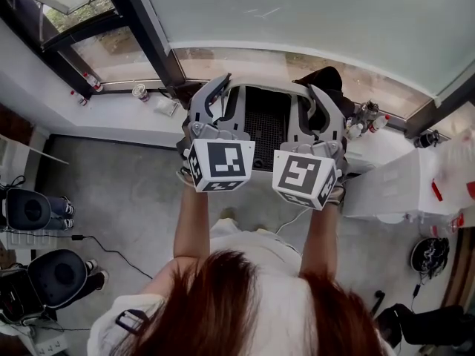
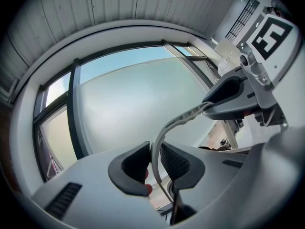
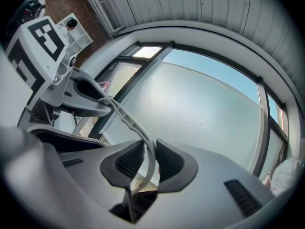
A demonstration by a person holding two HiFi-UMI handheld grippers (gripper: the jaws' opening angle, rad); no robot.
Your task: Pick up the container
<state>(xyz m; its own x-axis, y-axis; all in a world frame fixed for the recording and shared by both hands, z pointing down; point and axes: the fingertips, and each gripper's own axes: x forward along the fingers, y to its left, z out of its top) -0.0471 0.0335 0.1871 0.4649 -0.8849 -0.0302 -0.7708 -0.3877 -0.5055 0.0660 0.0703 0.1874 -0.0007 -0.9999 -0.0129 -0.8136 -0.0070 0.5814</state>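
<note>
Container (image 1: 267,124) mesh body, open side up, shows only in head view; gripper views show left tool (image 2: 155,162) and right tool (image 3: 149,162) each clamped on its grey handle (image 2: 158,138), spanning side to side

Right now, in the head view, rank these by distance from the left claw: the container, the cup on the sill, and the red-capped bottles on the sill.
1. container: gripped by the left claw itself, just to its right.
2. cup: on the sill, to the claw's left.
3. red-capped bottles: farther left on the same sill, past the cup.
</note>
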